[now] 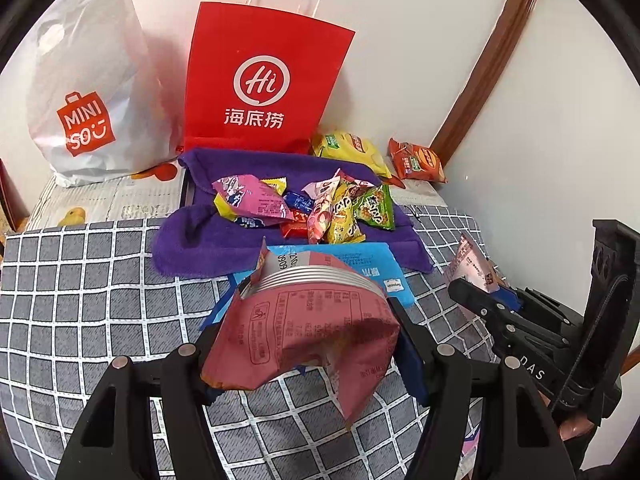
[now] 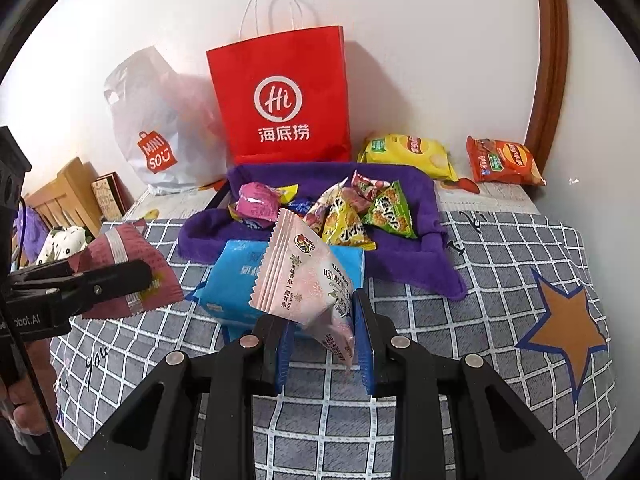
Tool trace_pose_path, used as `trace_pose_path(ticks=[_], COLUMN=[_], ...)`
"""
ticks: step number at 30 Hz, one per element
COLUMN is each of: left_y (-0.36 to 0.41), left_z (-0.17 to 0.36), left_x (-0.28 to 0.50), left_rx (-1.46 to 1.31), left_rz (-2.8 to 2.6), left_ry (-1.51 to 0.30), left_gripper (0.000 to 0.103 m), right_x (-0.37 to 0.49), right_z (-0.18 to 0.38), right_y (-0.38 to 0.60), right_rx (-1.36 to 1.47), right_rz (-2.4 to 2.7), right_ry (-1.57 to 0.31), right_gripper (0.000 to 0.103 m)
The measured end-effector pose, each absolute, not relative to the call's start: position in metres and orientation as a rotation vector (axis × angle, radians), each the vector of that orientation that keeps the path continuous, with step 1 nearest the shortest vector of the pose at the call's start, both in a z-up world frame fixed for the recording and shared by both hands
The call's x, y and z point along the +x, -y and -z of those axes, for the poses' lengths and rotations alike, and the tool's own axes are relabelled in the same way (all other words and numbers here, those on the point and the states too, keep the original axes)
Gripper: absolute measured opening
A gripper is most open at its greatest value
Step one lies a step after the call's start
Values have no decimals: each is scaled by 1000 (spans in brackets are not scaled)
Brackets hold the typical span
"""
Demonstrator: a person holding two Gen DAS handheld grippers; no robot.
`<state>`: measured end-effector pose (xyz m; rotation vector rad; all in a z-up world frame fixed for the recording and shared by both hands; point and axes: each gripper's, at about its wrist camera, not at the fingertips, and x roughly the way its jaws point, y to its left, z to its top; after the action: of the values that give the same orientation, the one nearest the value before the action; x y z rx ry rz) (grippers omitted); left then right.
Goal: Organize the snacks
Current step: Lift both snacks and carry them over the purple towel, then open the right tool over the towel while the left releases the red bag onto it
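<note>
My left gripper (image 1: 308,356) is shut on a dark pink snack packet (image 1: 308,328) and holds it above the checked cloth; it also shows in the right wrist view (image 2: 132,268). My right gripper (image 2: 324,344) is shut on a pale pink snack packet (image 2: 308,280), also seen at the right in the left wrist view (image 1: 474,268). Several small snack packets (image 2: 344,212) lie heaped on a purple towel (image 2: 404,256). A blue packet (image 2: 236,280) lies at the towel's front edge.
A red paper bag (image 2: 280,96) and a white Miniso plastic bag (image 2: 160,132) stand against the wall behind the towel. A yellow chip bag (image 2: 408,152) and an orange chip bag (image 2: 504,162) lie at the back right. Checked cloth (image 2: 460,340) covers the surface.
</note>
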<state>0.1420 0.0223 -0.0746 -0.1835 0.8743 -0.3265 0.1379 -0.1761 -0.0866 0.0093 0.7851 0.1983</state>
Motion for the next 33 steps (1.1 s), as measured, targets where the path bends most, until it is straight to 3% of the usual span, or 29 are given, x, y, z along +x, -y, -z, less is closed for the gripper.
trace_pose_path(ticks=[33], left_y=[-29], left_z=[63], left_x=[211], left_rx=[-197], left_rz=[317], left_ry=[-854], left_gripper=[65], right_x=[235], right_z=[80], right_y=[168], right_rx=[5], right_rz=[-172], right_ry=[-829], right_gripper=[28])
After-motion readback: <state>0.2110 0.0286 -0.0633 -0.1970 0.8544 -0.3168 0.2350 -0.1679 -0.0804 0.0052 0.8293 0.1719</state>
